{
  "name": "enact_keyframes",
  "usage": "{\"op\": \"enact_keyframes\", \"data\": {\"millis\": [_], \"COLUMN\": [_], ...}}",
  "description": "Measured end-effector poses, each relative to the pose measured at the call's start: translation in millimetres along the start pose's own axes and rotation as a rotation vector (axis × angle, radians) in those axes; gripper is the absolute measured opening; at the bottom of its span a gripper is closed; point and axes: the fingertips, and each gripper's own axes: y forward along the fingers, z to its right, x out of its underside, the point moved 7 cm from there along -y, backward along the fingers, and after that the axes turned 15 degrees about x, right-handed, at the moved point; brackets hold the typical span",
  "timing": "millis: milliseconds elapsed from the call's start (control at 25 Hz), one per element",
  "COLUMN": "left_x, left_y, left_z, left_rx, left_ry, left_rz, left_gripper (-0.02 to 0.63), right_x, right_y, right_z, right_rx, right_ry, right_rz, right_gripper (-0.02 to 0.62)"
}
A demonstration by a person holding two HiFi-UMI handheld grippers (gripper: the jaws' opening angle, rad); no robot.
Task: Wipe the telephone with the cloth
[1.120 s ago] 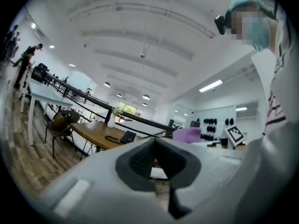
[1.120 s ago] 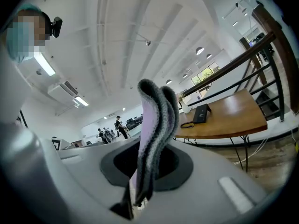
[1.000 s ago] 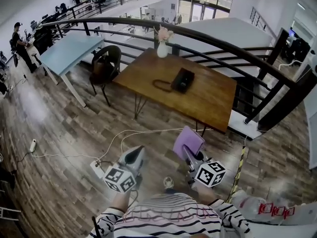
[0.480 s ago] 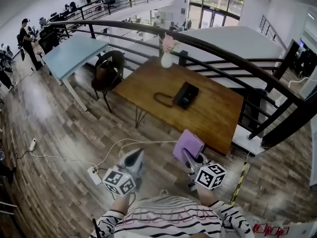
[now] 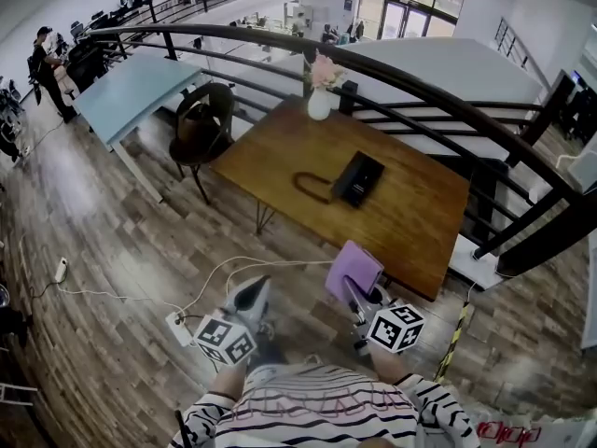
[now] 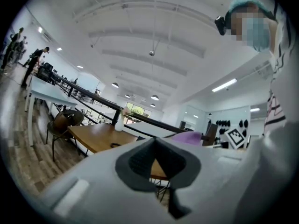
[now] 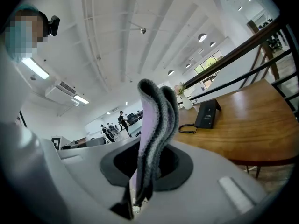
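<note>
A black telephone (image 5: 358,178) lies on the wooden table (image 5: 410,222), with its coiled cord (image 5: 312,187) to its left. My right gripper (image 5: 359,297) is shut on a folded purple cloth (image 5: 353,271), held over the floor just short of the table's near edge. In the right gripper view the cloth (image 7: 156,125) stands up between the jaws of my right gripper (image 7: 152,164), and the telephone (image 7: 205,114) is ahead on the table (image 7: 252,129). My left gripper (image 5: 244,301) is shut and holds nothing. In its own view my left gripper (image 6: 155,141) points toward the table (image 6: 93,136).
A white vase with flowers (image 5: 320,101) stands at the table's far edge. A black railing (image 5: 448,101) curves behind and to the right of the table. A dark chair (image 5: 201,124) and a light blue table (image 5: 131,87) are at the left. A power strip with white cables (image 5: 182,325) lies on the floor.
The table and telephone have come nearer and shifted slightly right in the head view. Both grippers keep the same pose, the right one still holding the cloth.
</note>
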Motion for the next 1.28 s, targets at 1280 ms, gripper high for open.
{"op": "enact_keyframes", "data": {"millis": [1280], "left_x": [-99.4], "left_y": [108.8], "left_z": [-268.1], "left_rx": [0.43], "left_ry": [-0.05], "left_rz": [-0.163], "left_gripper": [0.002], "right_x": [-64.5], "right_y": [201.7], "right_z": [-44.6], "right_rx": [0.371], "right_ry": [0.149], "right_rz": [0.232], "right_gripper": [0.051]}}
